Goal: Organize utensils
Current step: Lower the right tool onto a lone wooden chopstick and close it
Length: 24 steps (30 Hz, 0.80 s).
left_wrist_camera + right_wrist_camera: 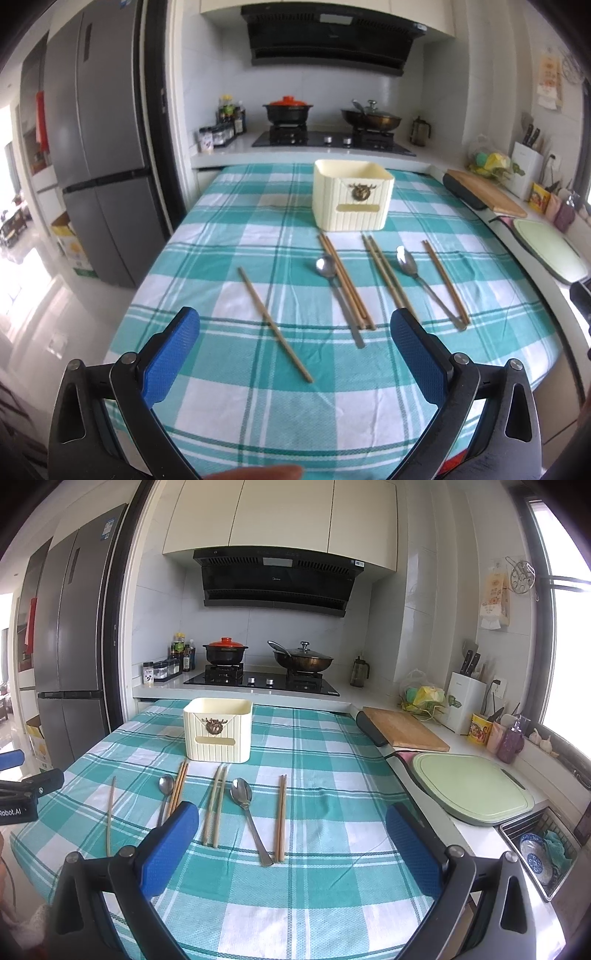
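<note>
Left spoon [165, 794] handle hidden behind right gripper's near-left finger pad [168, 845], dish rack [543, 849] cut by right edge, holder [218, 729] interior unseen

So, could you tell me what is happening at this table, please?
A person holds a two-finger claw in each hand above a checked tablecloth. Both the left claw and the right claw are open and empty. Chopsticks and two spoons lie loose in front of a cream holder; nothing is picked up yet.

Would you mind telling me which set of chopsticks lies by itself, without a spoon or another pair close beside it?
The leftmost chopsticks, lying slanted apart from the rest; the other pairs cluster with the spoons in front of the cream holder.
</note>
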{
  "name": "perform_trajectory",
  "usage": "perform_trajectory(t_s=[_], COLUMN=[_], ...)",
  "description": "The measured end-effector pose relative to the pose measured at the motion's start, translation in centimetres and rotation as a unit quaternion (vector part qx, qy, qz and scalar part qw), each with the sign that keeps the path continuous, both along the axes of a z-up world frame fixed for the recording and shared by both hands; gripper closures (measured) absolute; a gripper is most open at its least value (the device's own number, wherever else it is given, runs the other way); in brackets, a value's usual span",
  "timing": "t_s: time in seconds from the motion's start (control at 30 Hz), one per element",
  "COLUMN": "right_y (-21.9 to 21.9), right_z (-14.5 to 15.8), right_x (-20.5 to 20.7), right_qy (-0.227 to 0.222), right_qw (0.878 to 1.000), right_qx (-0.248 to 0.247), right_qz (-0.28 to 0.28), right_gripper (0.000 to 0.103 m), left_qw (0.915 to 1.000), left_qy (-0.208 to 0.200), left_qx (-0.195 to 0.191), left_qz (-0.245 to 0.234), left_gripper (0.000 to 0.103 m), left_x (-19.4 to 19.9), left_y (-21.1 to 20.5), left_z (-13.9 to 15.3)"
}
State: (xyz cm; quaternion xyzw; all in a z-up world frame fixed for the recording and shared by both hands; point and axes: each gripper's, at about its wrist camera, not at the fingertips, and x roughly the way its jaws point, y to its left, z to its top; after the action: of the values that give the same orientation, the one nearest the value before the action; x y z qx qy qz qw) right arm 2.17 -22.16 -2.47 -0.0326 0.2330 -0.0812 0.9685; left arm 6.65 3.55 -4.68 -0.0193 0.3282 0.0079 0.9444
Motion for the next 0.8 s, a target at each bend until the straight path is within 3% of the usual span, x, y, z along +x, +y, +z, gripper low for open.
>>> perform_trajectory(t_s=[0.13,0.33,0.67,0.8], right_y=[-1.3,-4.0,-7.3,-7.1], right_z=[-1.6,-5.2,-10.8,-13.3], right_x=[1.4,4.6,12.3,16.1], right_qy=[0.024,0.075,0.170,0.218], right_qw=[1.000,0.996,0.984,0.973], right_qx=[0.013,0.039,0.048,0.055], right_qz=[-0.008,-0.011,0.023,0.052], right_gripper=[0.000,0.000,0.000,0.021], left_qw=[0.9977,0.9917,0.9852,0.9823], left_qy=[0.059,0.124,0.165,0.177], left_qx=[-0.025,-0.032,0.029,0.048], left_qz=[0.022,0.016,0.035,0.038], left_gripper=[0.000,0.000,0.000,0.000], left_x=[2.4,5.4,10.7,11.7], left_y=[2.4,2.2,1.6,1.5], left_z=[-3.3,-8.1,-12.3,-13.5])
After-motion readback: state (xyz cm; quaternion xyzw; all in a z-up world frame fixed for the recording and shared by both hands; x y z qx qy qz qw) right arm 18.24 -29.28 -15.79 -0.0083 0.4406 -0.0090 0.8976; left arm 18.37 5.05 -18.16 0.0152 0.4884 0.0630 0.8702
